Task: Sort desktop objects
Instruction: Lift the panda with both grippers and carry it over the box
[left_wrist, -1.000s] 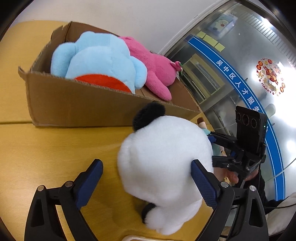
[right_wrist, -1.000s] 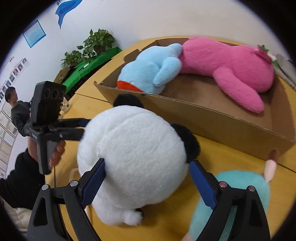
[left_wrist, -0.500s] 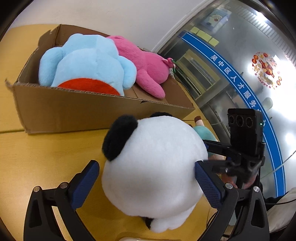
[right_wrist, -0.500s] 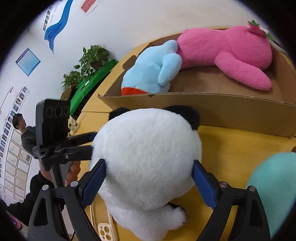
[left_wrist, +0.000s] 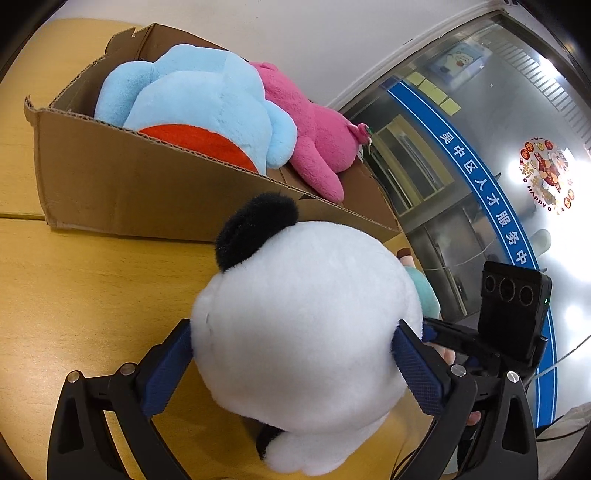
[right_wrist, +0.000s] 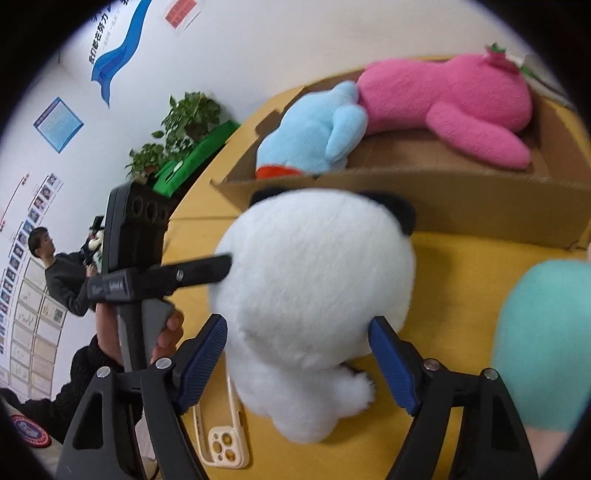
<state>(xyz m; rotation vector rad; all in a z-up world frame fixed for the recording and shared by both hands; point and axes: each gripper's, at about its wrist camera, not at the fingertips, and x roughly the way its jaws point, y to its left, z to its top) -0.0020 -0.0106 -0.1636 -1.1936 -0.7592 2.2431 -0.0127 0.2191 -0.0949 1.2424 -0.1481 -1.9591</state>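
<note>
**Panda pinched from two sides, box beyond**

Left gripper (left_wrist: 293, 363): blue pads (left_wrist: 168, 369) pressed into both flanks of the white panda (left_wrist: 306, 332); plush bulges around the pads. Pinching the panda.

Right gripper (right_wrist: 297, 360): pads (right_wrist: 393, 363) set against the panda's (right_wrist: 314, 288) lower half, fur dented at each contact. Also pinching the panda. Left gripper's finger reaches the toy's side in the right wrist view.

Panda: white back of head toward both cameras, black ears (left_wrist: 256, 229) pointing at the box. It sits over the yellow table (left_wrist: 74, 288); whether it touches the surface cannot be told.

Box (left_wrist: 147, 184): open cardboard, just beyond the panda, toward the table's far edge. Inside lie a light-blue plush (left_wrist: 199, 107) with a red patch at the box's left end and a pink plush (left_wrist: 314, 136) stretched toward its right end, the two touching.

Teal plush (right_wrist: 546, 343): on the table beside the panda, on the right gripper's side, outside the box.

Phone case (right_wrist: 225, 439): cream, flat on the table under the panda's near side
</note>
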